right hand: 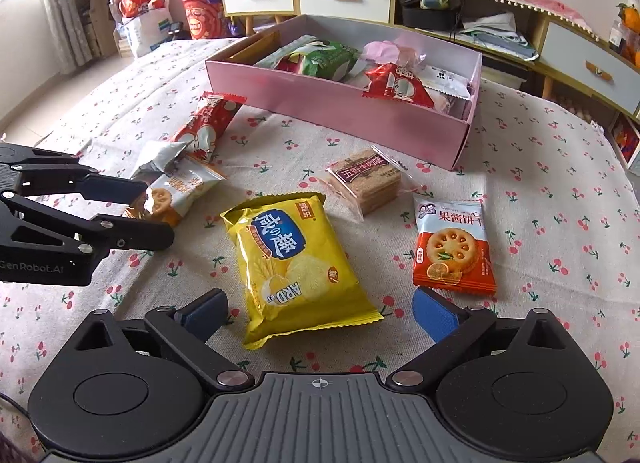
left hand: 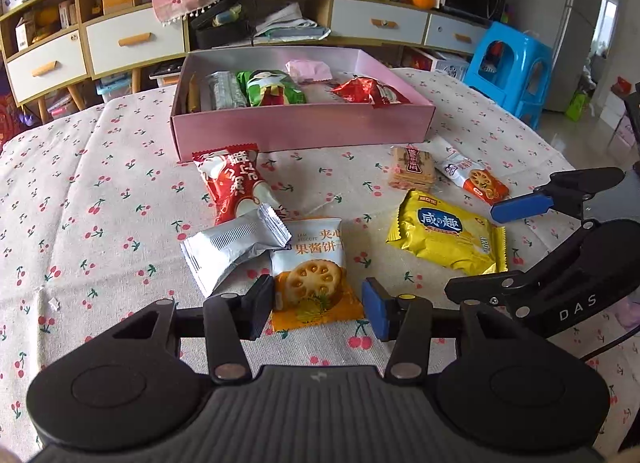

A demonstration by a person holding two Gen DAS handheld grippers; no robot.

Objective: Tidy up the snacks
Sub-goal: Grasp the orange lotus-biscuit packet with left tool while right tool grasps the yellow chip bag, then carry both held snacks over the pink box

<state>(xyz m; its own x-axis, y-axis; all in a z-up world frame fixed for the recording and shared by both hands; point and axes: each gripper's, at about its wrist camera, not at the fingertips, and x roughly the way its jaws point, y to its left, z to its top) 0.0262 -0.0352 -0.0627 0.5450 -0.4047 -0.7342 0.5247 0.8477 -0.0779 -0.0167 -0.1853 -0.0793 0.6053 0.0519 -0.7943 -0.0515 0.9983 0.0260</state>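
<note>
Nearest, the left gripper (left hand: 318, 309) pinches the orange jam-biscuit packet (left hand: 310, 277) while the right gripper (right hand: 320, 313) hangs open around the yellow cracker bag (right hand: 294, 263); beyond, the pink box (left hand: 300, 127) holds several snacks, six remaining on the cloth.

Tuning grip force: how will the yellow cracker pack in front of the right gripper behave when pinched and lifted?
The yellow cracker pack looks puffed, so it will probably give before the pads bite. Its glossy film may slip; the crimped ends look a safer hold. It lies flat on the tablecloth, unlikely to roll, and the crackers inside could crack under a hard squeeze.
</note>
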